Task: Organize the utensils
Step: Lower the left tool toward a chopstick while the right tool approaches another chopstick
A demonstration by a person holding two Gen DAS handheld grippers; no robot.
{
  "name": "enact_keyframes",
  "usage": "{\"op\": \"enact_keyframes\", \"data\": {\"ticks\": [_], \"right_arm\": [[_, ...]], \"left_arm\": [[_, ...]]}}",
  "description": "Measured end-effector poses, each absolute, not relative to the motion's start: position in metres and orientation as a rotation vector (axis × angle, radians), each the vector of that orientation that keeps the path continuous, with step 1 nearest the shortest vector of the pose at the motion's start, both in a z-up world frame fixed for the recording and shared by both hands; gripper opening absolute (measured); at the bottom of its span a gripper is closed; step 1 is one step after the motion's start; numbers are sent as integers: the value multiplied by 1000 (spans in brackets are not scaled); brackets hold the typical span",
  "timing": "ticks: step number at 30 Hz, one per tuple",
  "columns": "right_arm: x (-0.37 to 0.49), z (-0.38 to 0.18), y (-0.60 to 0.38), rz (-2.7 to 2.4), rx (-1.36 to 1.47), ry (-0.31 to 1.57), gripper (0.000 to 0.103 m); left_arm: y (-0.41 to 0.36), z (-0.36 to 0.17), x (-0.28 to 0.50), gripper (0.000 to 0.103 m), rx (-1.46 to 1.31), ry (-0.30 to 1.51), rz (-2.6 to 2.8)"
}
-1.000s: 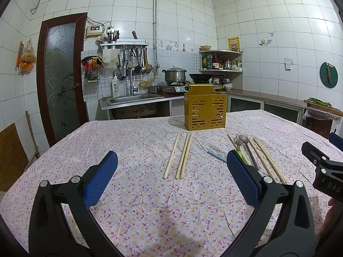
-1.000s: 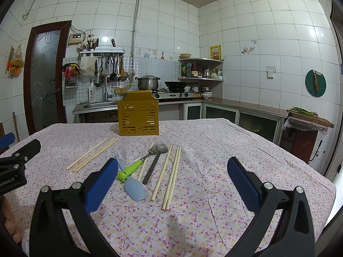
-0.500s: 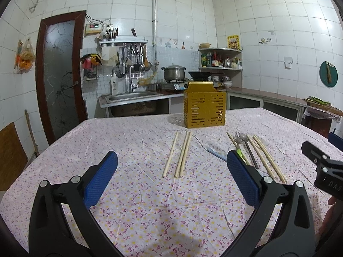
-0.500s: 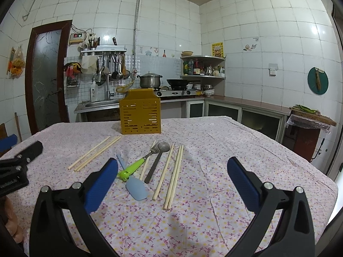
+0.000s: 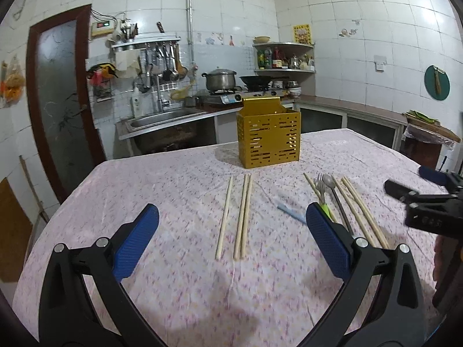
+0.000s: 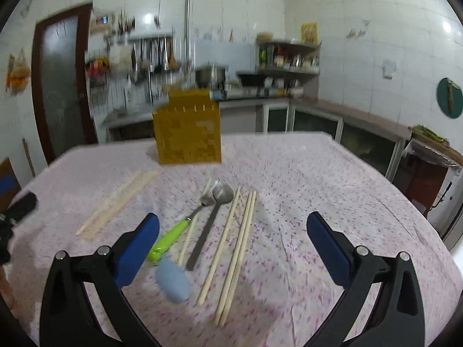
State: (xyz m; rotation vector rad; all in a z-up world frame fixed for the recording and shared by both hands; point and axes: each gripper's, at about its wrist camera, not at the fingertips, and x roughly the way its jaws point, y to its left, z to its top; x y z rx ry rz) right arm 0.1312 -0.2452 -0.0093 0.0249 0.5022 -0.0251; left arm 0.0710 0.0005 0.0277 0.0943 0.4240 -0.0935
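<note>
A yellow perforated utensil holder [image 5: 269,136] stands upright at the far middle of the table; it also shows in the right wrist view [image 6: 188,133]. Three wooden chopsticks [image 5: 240,217] lie in front of my open, empty left gripper [image 5: 231,240]. My open, empty right gripper [image 6: 233,245] hovers over a group: several chopsticks [image 6: 234,245], a metal spoon [image 6: 215,214], a green-handled fork [image 6: 179,231] and a light blue spatula [image 6: 173,279]. The right gripper's body [image 5: 428,205] shows at the left wrist view's right edge.
The table has a pink floral cloth [image 5: 173,190]. Behind it are a sink [image 5: 162,118], a stove with a pot [image 5: 220,79], a dark door [image 5: 60,92] at left and counters [image 6: 361,115] at right. The table's right edge [image 6: 419,211] is near.
Both grippers have moved forward and tilted down toward the table, so the utensils sit closer and lower in view. The right wrist view is motion-blurred. Nothing was picked up.
</note>
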Motion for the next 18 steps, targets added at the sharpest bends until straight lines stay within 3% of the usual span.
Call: {"op": "enact_keyframes", "data": {"ticks": [18], "right_arm": [[276,-38,-275,-106,90,747,99]], "left_arm": [[-4,25,258,98,55,606,-157]]}}
